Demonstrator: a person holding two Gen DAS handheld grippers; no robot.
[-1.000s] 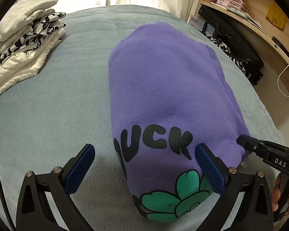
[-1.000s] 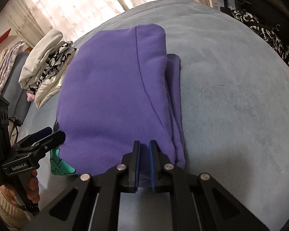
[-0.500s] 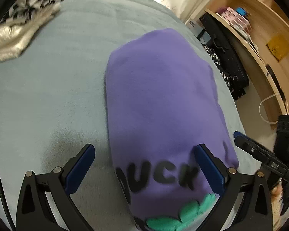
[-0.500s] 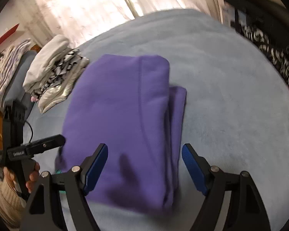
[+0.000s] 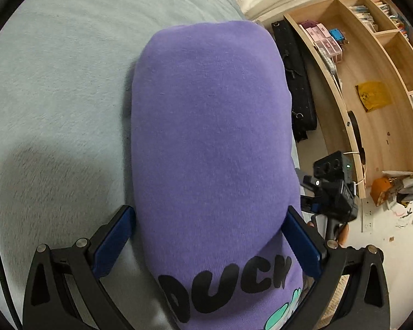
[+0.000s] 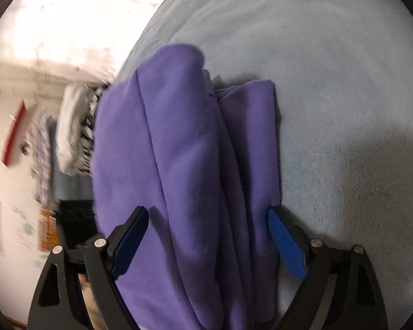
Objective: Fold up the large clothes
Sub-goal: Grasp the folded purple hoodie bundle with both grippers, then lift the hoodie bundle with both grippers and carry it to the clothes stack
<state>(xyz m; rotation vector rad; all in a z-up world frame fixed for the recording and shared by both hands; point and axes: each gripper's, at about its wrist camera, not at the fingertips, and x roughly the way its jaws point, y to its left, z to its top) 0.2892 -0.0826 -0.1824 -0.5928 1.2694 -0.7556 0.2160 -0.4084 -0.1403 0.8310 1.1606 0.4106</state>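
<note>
A bedroom, with a pale blue-grey fleece blanket (image 5: 57, 88) covering the bed that carries everything.

Nearest, the left gripper (image 5: 210, 221) has its jaws spread wide, one blue pad on each side of a folded purple sweatshirt (image 5: 209, 137). The pads sit just beside its edges and do not appear to press it. The garment fills the gap between the jaws and runs away from them as a long, rounded bundle. Its black lettering, "DUCK", and a bit of green print lie closest, below the jaws.

The right gripper (image 6: 208, 222) straddles the same sweatshirt (image 6: 184, 165) from another end. Its jaws have just been opening and now stand wide apart, with the stacked purple layers between them, unpinched. This reads as both tools framing the bundle, likely to square it up or scoop it whole, since the folding looks largely done.

To the right of the left jaws, the other tool's black body shows, with fingers of a hand (image 5: 342, 232) under it.

Farther off, beyond the right jaws and to their left, sits a blurred pile of folded clothes (image 6: 74, 134), grey and patterned. Beyond the left jaws, to the right, wooden shelves (image 5: 371, 104) hold pink boxes (image 5: 323, 41), books and a yellow cloth (image 5: 373, 95).
</note>
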